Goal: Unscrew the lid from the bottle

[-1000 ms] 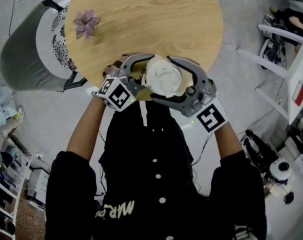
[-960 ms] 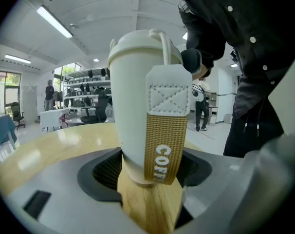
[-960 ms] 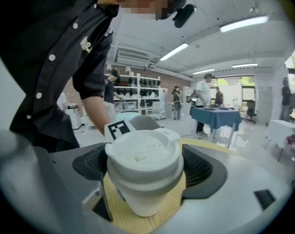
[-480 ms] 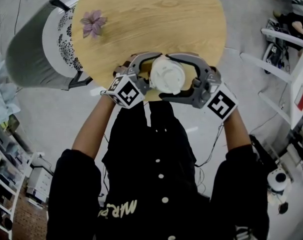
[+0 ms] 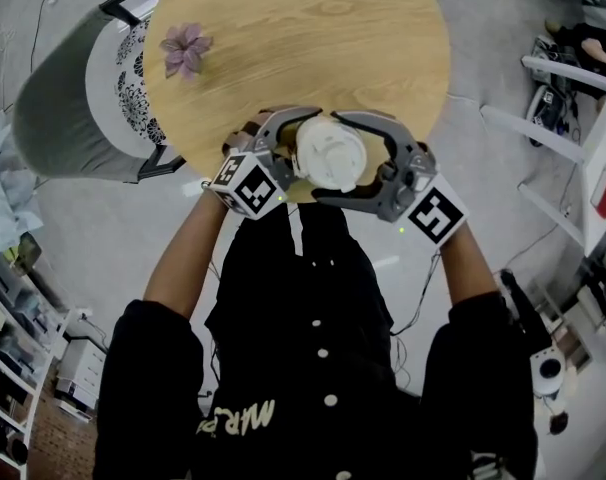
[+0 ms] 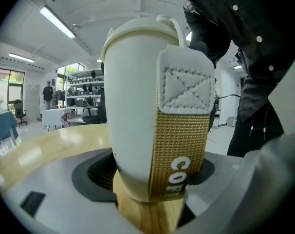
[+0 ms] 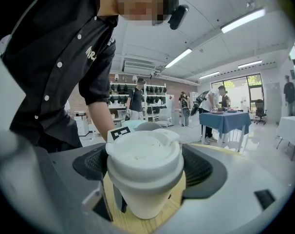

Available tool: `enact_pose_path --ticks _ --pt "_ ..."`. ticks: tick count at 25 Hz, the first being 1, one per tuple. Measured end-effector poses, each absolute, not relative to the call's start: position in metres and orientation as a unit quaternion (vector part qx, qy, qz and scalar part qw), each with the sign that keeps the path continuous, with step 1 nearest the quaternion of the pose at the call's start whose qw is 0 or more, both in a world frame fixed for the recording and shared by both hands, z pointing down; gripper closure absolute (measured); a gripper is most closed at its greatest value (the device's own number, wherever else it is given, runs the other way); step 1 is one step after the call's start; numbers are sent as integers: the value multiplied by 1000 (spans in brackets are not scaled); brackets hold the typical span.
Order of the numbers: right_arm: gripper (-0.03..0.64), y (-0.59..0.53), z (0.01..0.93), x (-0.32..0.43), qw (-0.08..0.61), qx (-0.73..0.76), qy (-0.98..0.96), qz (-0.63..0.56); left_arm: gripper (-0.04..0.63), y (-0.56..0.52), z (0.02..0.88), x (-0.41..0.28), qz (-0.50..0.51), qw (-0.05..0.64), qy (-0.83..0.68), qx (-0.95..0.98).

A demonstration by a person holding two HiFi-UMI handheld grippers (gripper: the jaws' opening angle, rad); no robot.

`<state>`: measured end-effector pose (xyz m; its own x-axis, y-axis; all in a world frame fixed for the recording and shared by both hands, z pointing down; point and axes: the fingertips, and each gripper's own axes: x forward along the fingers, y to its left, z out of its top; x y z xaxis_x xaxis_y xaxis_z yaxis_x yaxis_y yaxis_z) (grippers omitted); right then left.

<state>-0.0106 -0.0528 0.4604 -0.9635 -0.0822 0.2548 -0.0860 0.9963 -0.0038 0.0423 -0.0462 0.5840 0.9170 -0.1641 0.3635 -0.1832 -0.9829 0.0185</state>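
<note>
Bottle (image 5: 328, 153): white, cup-shaped and tapered toward the foot, with a white lid (image 7: 143, 155) and a woven tan strap (image 6: 179, 150) down one side. It stands upright on the round wooden tabletop (image 5: 303, 38), at the edge nearest the person.

Handling, by judgement: stiff-walled and probably light. The smooth taper would let pads slide downward, so it is best held low on the body, where the strap adds friction. The lid's wider rim is the place to take hold for the twist. It is tippy so near the tabletop edge.

Left hand-held gripper (image 6: 150, 179): level with the tabletop, straddling the foot of the bottle. Its jaws have just been opening, and the pads sit just beside the wall and appear slack, no longer clamping.

Right hand-held gripper (image 7: 145, 179): on the opposite side, higher up. Its jaws stand wide, the pads meet both edges of the lid, and it seemingly grasps it.
</note>
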Motion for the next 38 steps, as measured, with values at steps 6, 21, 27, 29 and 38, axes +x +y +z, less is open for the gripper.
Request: enact_pose_path --ticks 6,21,27,29,38 --pt "158 -43 462 -14 158 -73 -984 -22 239 -44 584 41 186 10 -58 981" --pt "167 -57 450 -18 153 198 -968 23 239 -42 580 38 181 16 -57 982" --pt "169 -54 454 -21 144 103 -984 -1 239 -44 583 35 188 10 -49 981" --pt "169 -49 455 -19 154 35 -987 -8 239 -43 582 36 190 7 -45 981" --pt "163 -46 461 -12 175 -30 -984 16 239 -43 583 38 187 10 -45 981"
